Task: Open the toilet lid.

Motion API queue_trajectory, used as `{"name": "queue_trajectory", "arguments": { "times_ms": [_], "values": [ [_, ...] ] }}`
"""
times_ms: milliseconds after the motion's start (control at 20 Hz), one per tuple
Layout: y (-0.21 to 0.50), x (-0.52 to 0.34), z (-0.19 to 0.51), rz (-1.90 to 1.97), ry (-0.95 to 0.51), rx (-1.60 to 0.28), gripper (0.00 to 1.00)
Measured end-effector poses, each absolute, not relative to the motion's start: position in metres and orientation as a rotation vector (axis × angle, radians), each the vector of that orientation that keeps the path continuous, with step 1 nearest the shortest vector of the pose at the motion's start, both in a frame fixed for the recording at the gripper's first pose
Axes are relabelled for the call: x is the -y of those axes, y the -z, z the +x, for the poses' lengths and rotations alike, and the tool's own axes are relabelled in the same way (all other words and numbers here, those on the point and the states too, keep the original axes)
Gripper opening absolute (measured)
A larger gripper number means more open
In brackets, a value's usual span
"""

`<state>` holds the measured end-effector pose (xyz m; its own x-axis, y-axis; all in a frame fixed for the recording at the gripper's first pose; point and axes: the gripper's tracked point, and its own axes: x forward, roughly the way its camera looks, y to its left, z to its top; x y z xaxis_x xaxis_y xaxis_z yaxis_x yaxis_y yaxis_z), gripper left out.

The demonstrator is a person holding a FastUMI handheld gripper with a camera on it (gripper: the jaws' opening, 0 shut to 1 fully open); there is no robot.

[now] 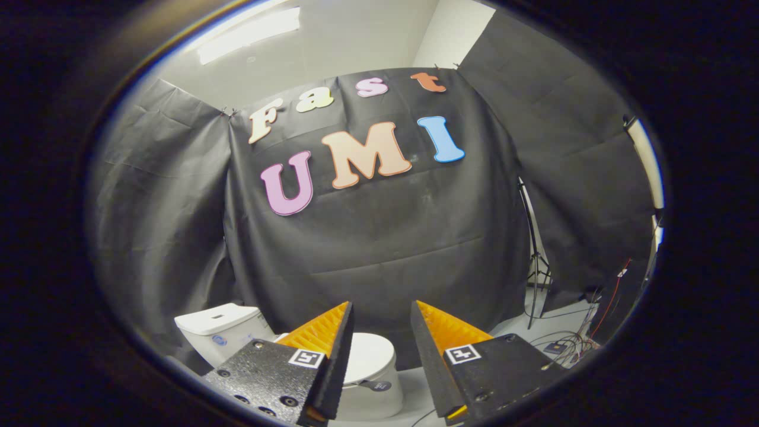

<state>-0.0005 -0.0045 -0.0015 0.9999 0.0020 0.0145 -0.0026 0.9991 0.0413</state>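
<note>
Your gripper (382, 313) was spread and empty; the closed toilet lid (370, 356) lay below and beyond the fingers, well apart, cistern (222, 326) further left.

Toilet (370, 379): white throughout, lid (369, 356) glossy white and plain, without pattern; a small dark oval patch on the bowl's front. Cistern (222, 329): white, with a small blue mark on its face. Tool (381, 314): each finger's mount carries a square white tag printed with a black block pattern, on a speckled black housing; the fingers stand apart with nothing between them. Booth wall (379, 237): black cloth, matt, creased. Room wall (356, 41) above the cloth: off-white. Light stand (533, 261): black. Floor (522, 326): pale grey. Cables (569, 341) on the floor: black and white, with one red strand.
</note>
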Motion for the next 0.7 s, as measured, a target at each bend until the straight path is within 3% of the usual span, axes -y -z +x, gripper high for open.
{"name": "queue_trajectory", "arguments": {
  "times_ms": [350,700],
  "values": [
    [0.01,0.018,0.005,0.107,0.028,0.0,0.6],
    [0.044,0.041,0.041,0.465,0.044,0.052,0.59]
  ]
}}
